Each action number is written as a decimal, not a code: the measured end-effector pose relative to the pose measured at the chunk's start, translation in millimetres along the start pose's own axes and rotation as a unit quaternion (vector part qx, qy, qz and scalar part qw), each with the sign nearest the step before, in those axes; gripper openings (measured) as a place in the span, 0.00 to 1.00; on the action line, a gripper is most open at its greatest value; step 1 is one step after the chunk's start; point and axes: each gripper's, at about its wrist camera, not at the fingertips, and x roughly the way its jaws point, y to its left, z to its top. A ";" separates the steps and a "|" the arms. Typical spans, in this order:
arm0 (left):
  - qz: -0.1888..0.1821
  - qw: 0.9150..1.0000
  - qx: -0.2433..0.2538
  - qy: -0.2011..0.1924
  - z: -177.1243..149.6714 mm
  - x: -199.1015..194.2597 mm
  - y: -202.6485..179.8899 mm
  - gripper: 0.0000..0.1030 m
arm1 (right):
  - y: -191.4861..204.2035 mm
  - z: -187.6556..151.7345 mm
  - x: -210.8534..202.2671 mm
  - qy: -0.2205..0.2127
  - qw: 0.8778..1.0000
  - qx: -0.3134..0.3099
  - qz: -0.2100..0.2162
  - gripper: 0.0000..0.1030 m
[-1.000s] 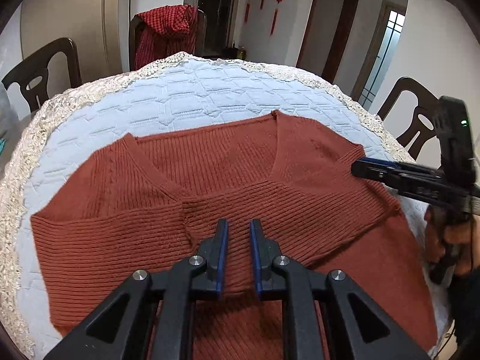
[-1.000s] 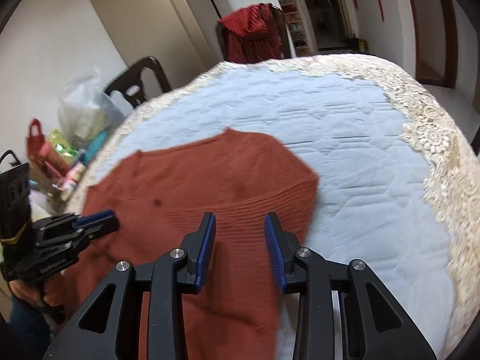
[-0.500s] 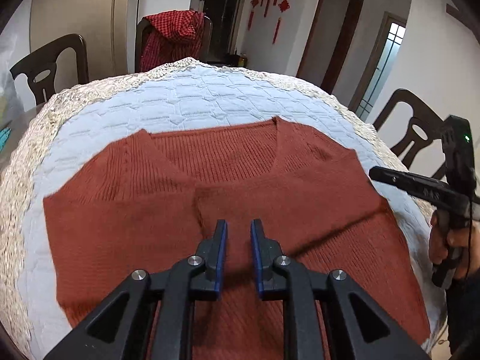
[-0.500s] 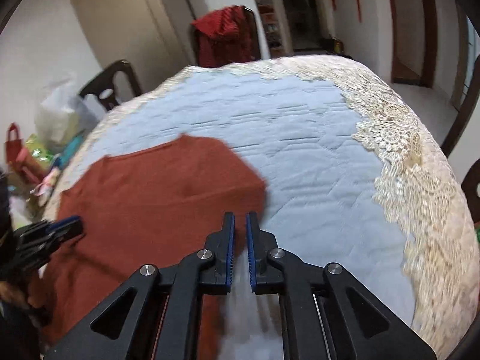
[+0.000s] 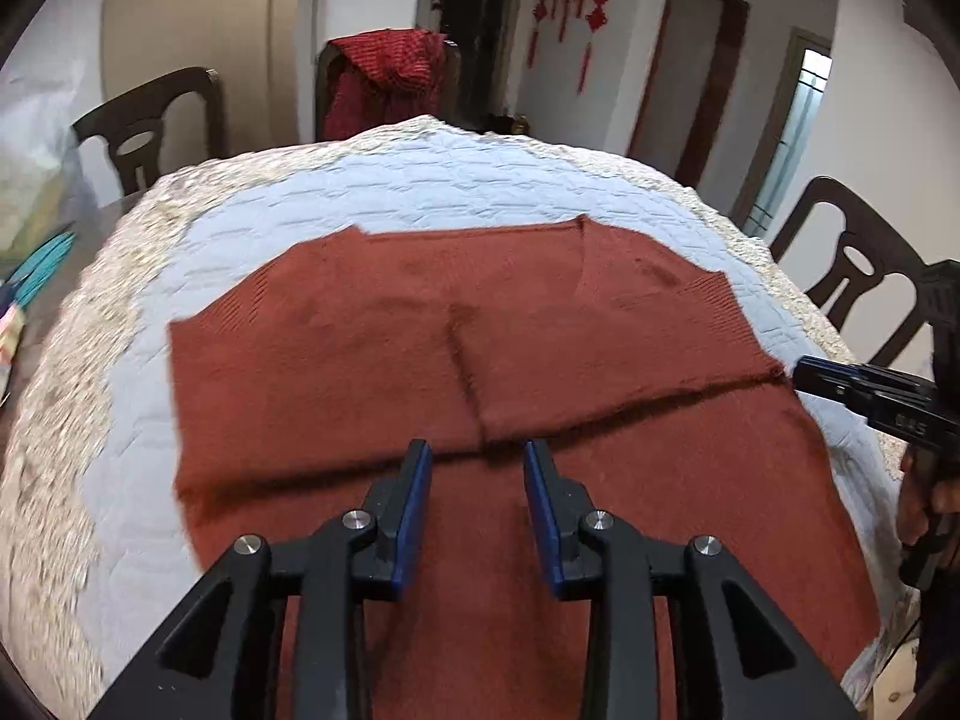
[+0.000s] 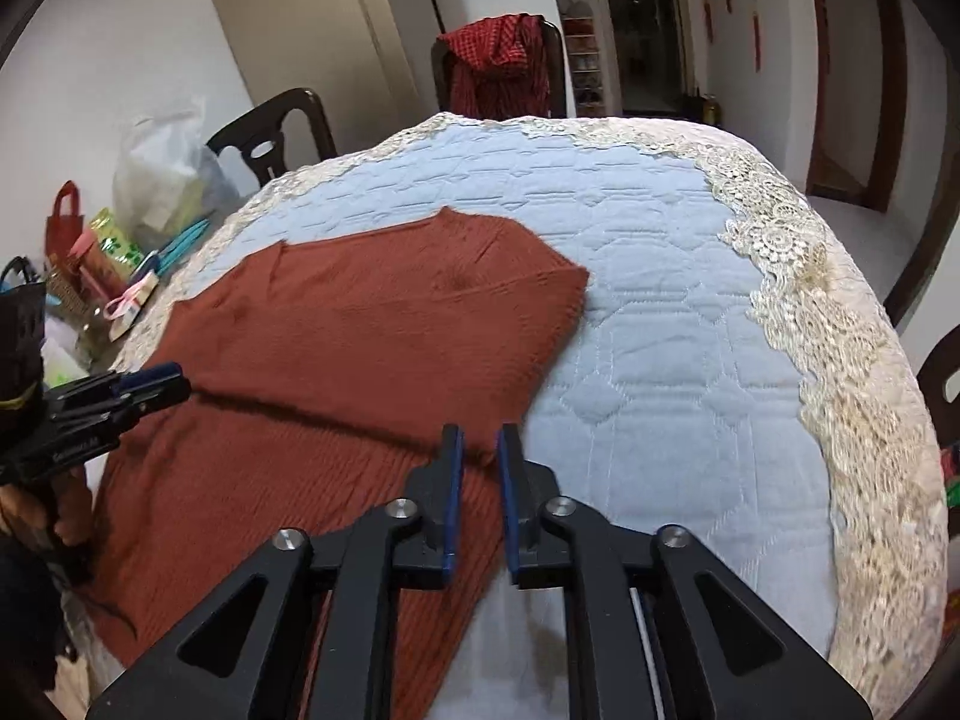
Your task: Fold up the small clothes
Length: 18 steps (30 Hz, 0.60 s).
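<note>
A rust-red knit sweater (image 5: 492,360) lies flat on the blue quilted table cover (image 5: 420,192), its upper part folded down over the body in a straight edge. It also shows in the right wrist view (image 6: 360,360). My left gripper (image 5: 478,456) is open and empty, just above that folded edge near the middle. My right gripper (image 6: 478,441) has its jaws a narrow gap apart at the sweater's right edge, with nothing seen between them. It shows from the side in the left wrist view (image 5: 804,369), at the right end of the fold.
Dark wooden chairs (image 5: 150,126) stand around the table, one draped with red checked cloth (image 5: 390,78). Bags and packets (image 6: 120,228) crowd the table's left side. A lace border (image 6: 840,330) rims the cover.
My left gripper opened and pulled back towards the near edge. My right gripper, shut half a second ago, opened slightly and now sits at the sweater's right edge. The fold lies flatter.
</note>
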 end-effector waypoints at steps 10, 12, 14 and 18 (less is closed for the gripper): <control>0.038 0.999 -0.014 -0.011 -29.7 -24.3 -5.5 0.45 | 23.9 -20.1 -6.8 0.012 0.999 -0.009 0.032 0.35; 0.041 0.999 -0.014 -0.010 -33.7 -27.3 -6.6 0.45 | 26.1 -23.2 -7.8 0.013 0.999 -0.007 0.035 0.35; 0.043 0.999 -0.014 -0.011 -36.6 -29.5 -7.6 0.45 | 28.2 -26.9 -9.5 0.014 0.999 -0.004 0.039 0.35; 0.050 0.999 -0.016 -0.012 -41.5 -34.3 -8.7 0.45 | 33.0 -32.6 -14.1 0.012 0.999 -0.005 0.041 0.35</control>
